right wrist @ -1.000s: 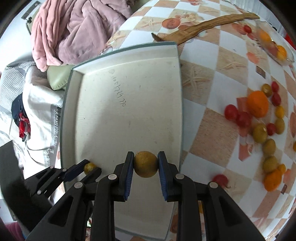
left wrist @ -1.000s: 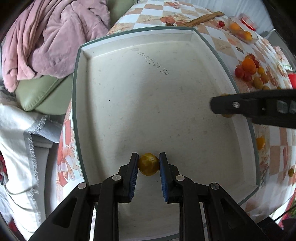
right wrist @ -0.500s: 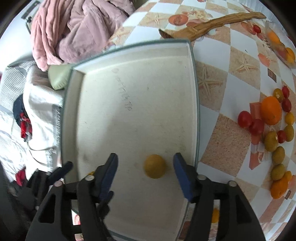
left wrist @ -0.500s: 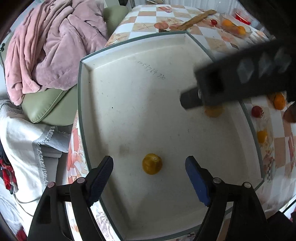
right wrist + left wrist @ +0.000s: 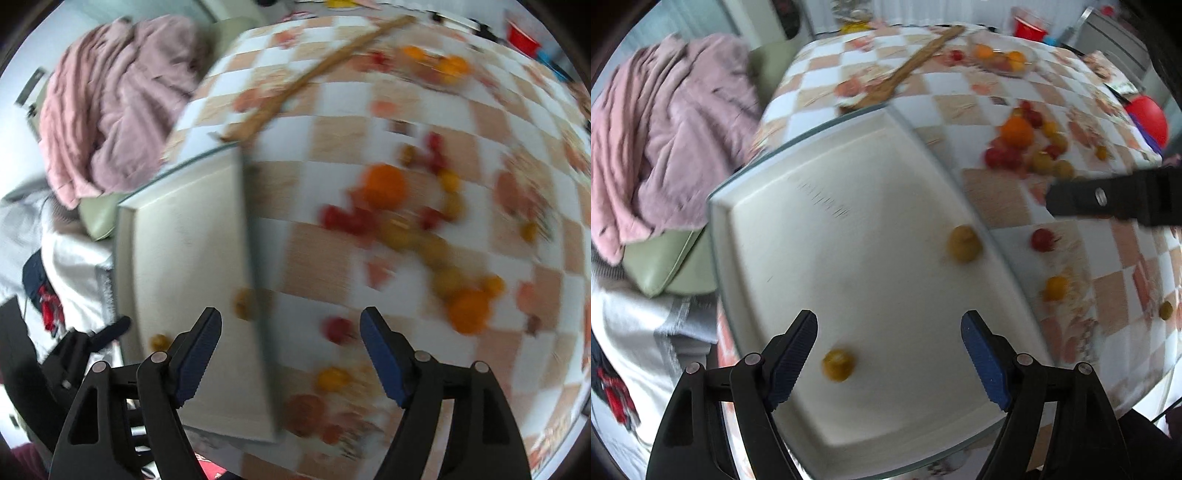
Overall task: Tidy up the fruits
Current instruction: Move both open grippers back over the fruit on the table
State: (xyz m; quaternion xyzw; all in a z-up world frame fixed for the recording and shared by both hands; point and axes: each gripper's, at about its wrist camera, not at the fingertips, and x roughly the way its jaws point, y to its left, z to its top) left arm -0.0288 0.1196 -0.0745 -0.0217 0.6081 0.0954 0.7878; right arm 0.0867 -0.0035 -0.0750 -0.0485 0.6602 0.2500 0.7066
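Observation:
A white tray with a green rim lies on the checkered table and holds two yellow fruits: a small one near the front and a larger one by the right rim. My left gripper is open and empty above the tray's front. My right gripper is open and empty over the tray's right rim; it shows as a black bar in the left wrist view. A pile of red, yellow and orange fruits lies on the table to the right.
A wooden spoon lies beyond the tray. A clear dish of fruit stands at the back. A pink blanket on a green cushion lies off the table's left edge. Loose fruits, including a red tomato, lie near the tray's right rim.
Both grippers opened and let go of their yellow fruits in the tray, then drew back. The right gripper has swung right toward the fruit pile.

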